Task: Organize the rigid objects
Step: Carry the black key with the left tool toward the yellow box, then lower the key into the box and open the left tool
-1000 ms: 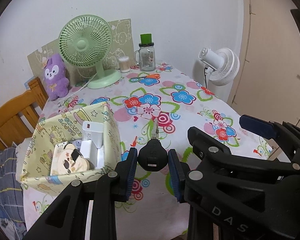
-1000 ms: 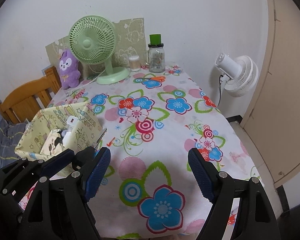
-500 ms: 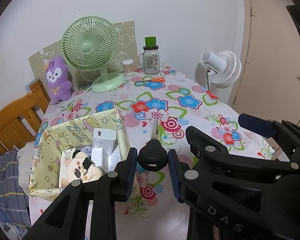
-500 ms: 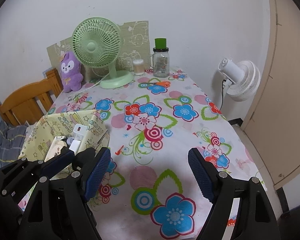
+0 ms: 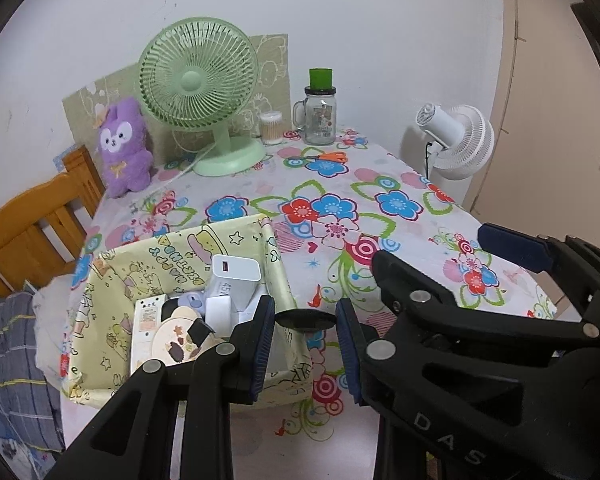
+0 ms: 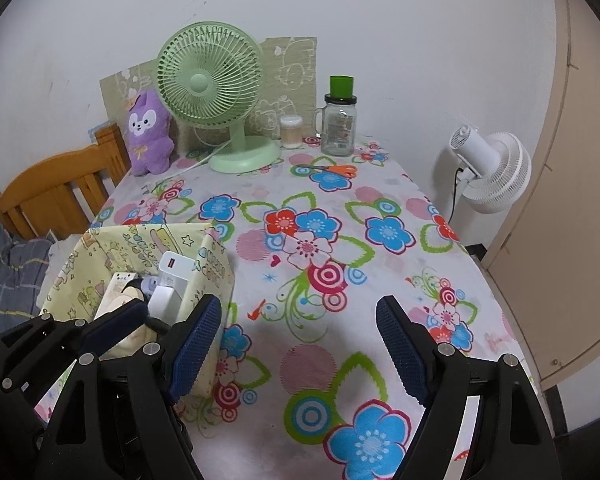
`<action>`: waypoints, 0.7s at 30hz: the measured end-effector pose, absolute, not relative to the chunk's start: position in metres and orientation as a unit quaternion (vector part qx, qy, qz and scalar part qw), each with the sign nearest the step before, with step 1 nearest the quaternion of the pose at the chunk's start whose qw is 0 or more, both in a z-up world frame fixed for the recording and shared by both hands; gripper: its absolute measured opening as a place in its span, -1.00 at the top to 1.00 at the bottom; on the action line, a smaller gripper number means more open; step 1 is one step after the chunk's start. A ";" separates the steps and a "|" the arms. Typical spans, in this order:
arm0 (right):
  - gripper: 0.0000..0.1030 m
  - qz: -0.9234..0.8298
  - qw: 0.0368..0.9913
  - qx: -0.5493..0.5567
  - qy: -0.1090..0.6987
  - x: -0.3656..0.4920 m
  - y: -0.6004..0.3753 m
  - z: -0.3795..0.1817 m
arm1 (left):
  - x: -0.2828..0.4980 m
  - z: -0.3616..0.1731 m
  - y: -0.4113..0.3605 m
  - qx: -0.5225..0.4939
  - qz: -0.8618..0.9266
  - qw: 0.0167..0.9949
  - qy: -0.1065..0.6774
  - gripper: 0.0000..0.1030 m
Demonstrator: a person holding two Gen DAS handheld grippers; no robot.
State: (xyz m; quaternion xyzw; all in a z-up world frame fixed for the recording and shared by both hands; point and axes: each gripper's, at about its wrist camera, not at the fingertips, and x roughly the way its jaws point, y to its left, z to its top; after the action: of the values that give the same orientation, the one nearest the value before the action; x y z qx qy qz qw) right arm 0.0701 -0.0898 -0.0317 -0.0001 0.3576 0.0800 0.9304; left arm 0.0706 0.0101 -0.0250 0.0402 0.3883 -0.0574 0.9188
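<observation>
A: Left claw (image 5: 305, 340) — how does it sit?
B: Blue pads pinching a black car key (image 5: 305, 319), seen edge-on as a dark flat oval between the tips. It hangs over the near right corner of the yellow cartoon-print basket (image 5: 100, 312); I cannot tell whether it touches the rim.

A: Basket contents?
B: A white charger (image 5: 236, 276) upright at the far side, a smaller white plug (image 5: 219, 312) just in front of it, a flat white card-like pack (image 5: 148, 328) at 9 o'clock of them, and a round cream piece with dark patches (image 5: 176, 336) nearest the claw.

A: Right claw (image 6: 300, 348)?
B: Spread wide, gripping nothing, over the flowered cloth of the desk (image 6: 380, 280), just right of the basket.

A: Far end of the desk?
B: At 12 o'clock a green fan (image 5: 198, 76); a purple plush rabbit (image 5: 124, 148) at its 9 o'clock; a glass jar with a green cap (image 5: 320, 116) at its 3 o'clock, a cotton-swab tub (image 5: 271, 128) between them. Orange-handled scissors (image 5: 324, 157) lie in front of the jar. A white fan (image 5: 460, 140) stands off the desk's right edge, a wooden chair (image 5: 32, 236) off the left.
</observation>
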 end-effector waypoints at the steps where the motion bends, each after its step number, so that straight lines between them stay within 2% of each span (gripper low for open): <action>1: -0.60 0.081 0.930 0.000 0.358 0.072 -0.088 -0.032 | 0.072 -0.025 0.011 0.040 -0.059 0.919 0.389 0.39; 21: -0.60 0.102 0.928 -0.011 0.359 0.083 -0.048 -0.023 | 0.075 -0.017 0.044 0.029 -0.053 0.922 0.382 0.39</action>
State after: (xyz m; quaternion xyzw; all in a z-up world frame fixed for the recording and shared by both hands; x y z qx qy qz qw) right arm 0.0831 -0.0479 -0.0230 -0.0110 0.3587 0.1023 0.9278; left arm 0.0752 0.0435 -0.0174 0.0286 0.3816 -0.0533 0.9224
